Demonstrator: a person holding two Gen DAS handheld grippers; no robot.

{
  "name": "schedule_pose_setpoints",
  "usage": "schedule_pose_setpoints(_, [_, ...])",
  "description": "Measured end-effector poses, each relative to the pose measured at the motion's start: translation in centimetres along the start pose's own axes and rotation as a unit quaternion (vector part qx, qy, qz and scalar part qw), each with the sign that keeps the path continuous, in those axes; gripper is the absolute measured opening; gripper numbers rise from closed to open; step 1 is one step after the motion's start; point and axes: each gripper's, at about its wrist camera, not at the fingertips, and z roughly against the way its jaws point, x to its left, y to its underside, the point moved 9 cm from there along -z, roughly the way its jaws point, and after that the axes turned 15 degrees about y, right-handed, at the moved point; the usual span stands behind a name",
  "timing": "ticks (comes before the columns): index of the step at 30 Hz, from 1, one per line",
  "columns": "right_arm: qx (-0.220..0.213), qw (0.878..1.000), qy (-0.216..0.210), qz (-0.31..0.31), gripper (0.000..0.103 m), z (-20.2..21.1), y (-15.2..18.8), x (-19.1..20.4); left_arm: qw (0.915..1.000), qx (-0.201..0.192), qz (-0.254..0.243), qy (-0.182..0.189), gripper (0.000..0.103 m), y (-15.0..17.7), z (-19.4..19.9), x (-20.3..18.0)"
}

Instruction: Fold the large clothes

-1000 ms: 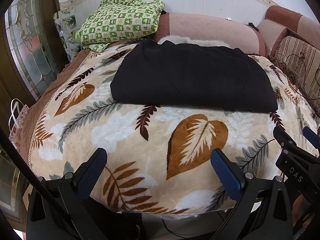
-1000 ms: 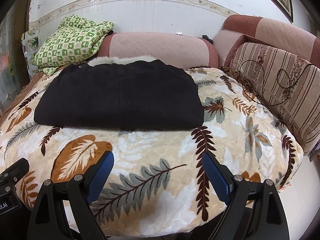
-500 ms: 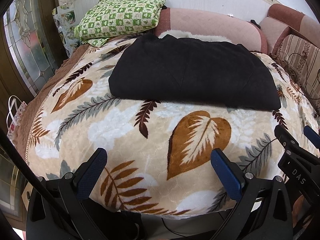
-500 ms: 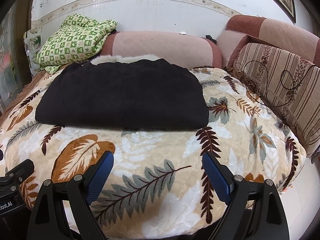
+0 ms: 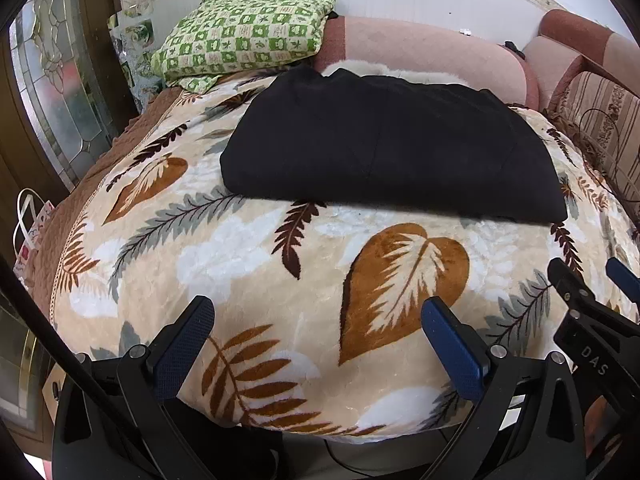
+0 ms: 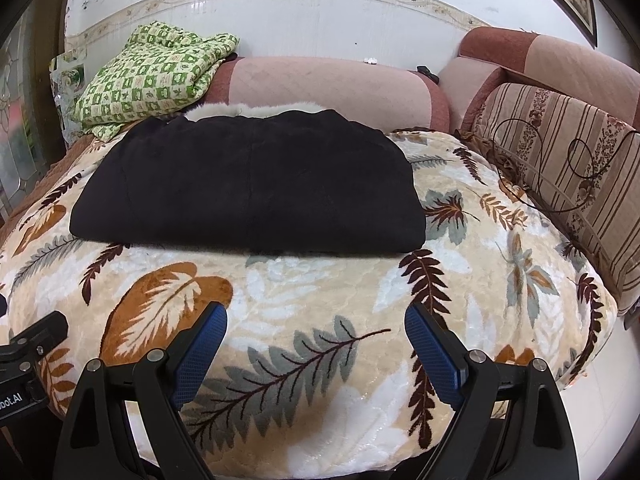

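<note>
Leaf-patterned blanket [image 5: 248,248] covers the sofa seat and serves as my folding surface; the black garment [image 5: 384,152] lies on it as a flat rectangle toward the backrest, edges squared, which I judge to be a finished or near-finished fold; the left gripper [image 5: 316,320] and right gripper [image 6: 316,324] hover over the near blanket edge, well apart from the cloth, jaws spread and empty; a green checked quilt [image 6: 152,76] sits clear at the corner.
</note>
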Motion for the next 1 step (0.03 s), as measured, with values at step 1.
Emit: schedule_pose_setpoints(1, [0.001, 1.000, -0.001, -0.001, 0.093, -0.06, 0.05, 0.00, 1.0000, -0.003, -0.002, -0.001, 0.103, -0.07, 0.06, -0.06])
